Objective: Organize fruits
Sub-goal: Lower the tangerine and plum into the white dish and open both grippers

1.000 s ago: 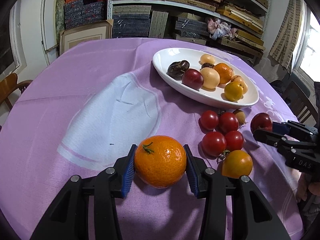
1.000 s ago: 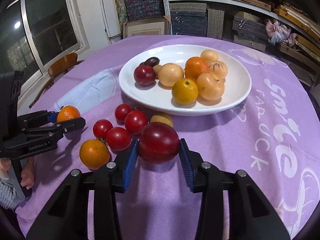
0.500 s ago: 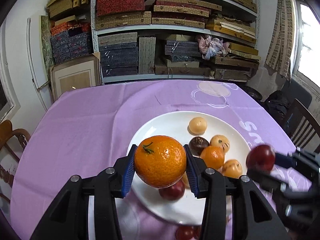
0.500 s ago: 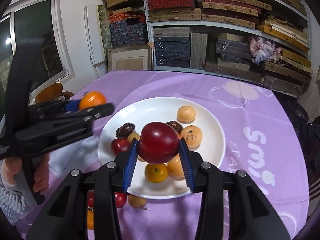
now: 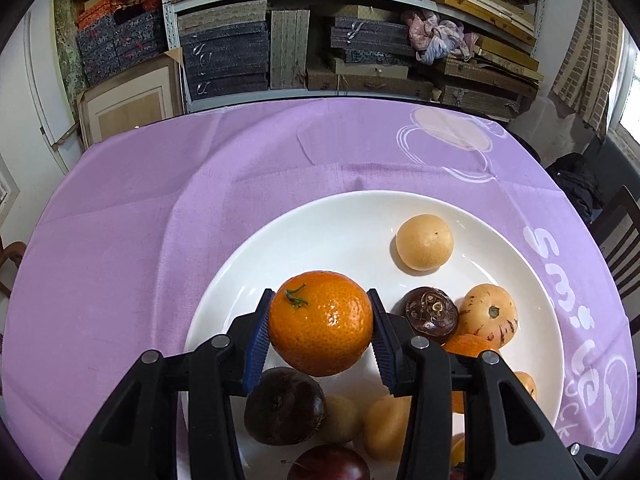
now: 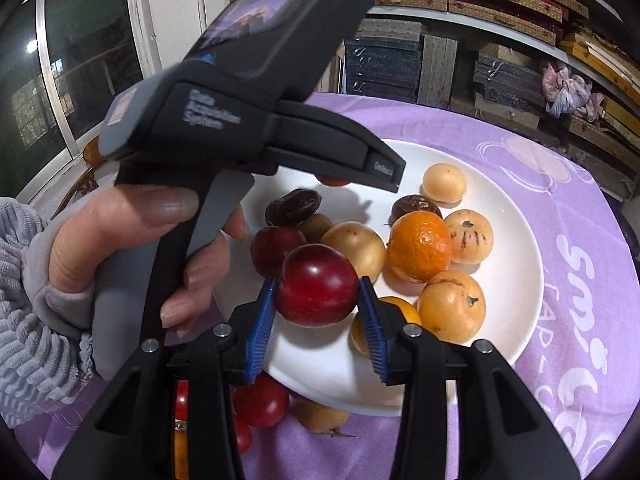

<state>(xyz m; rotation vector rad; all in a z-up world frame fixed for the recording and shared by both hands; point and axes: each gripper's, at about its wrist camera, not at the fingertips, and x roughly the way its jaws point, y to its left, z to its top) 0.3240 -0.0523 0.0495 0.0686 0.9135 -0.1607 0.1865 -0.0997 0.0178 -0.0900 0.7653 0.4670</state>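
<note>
**Two fruits in the air over the plate, a few left on the cloth**

Your left gripper (image 5: 320, 334) pinches a mandarin (image 5: 320, 322) between its blue pads and holds it above the near-left part of the white plate (image 5: 320, 216). Your right gripper (image 6: 318, 314) pinches a dark red plum (image 6: 316, 284) over the plate's near rim. Neither is set down yet.

Most fruit already lies in the plate, ahead and to the right of each claw. By my reckoning the job is well past half.

Only the right wrist view shows what is left: red tomatoes (image 6: 260, 402) and a tan fruit (image 6: 320, 414) on the purple tablecloth (image 6: 560, 184), under and behind the right claw. It also shows your left hand (image 6: 132, 248) on its handle, just left of the plum. The left view shows the plate's bare far-left floor, free for the mandarin.
</note>
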